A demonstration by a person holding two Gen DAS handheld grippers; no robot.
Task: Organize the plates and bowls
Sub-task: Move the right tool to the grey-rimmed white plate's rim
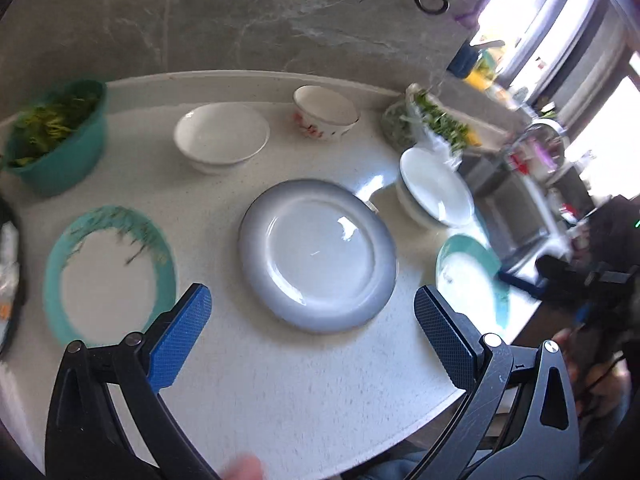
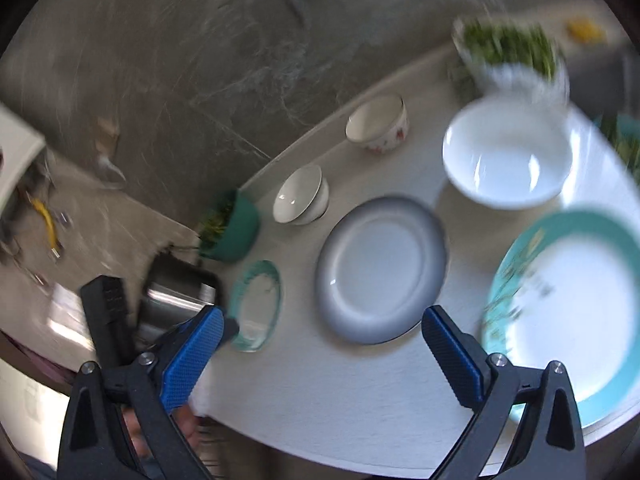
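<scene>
A grey-rimmed plate (image 1: 318,254) lies in the middle of the white counter (image 1: 280,392); it also shows in the right wrist view (image 2: 380,270). A teal-rimmed plate (image 1: 110,274) lies to its left, another (image 1: 470,276) to its right. Behind stand a white bowl (image 1: 222,136), a floral bowl (image 1: 324,114) and a large white bowl (image 1: 434,186). My left gripper (image 1: 312,322) is open and empty above the counter, just in front of the grey plate. My right gripper (image 2: 320,344) is open and empty, with the grey plate just ahead and a teal-rimmed plate (image 2: 568,316) to its right.
A teal bowl of greens (image 1: 56,136) stands at the far left. A bag of greens (image 1: 432,124) lies at the back right, by a sink (image 1: 508,188). A metal pot (image 2: 176,292) sits left of the counter in the right wrist view. The counter's front edge runs close below both grippers.
</scene>
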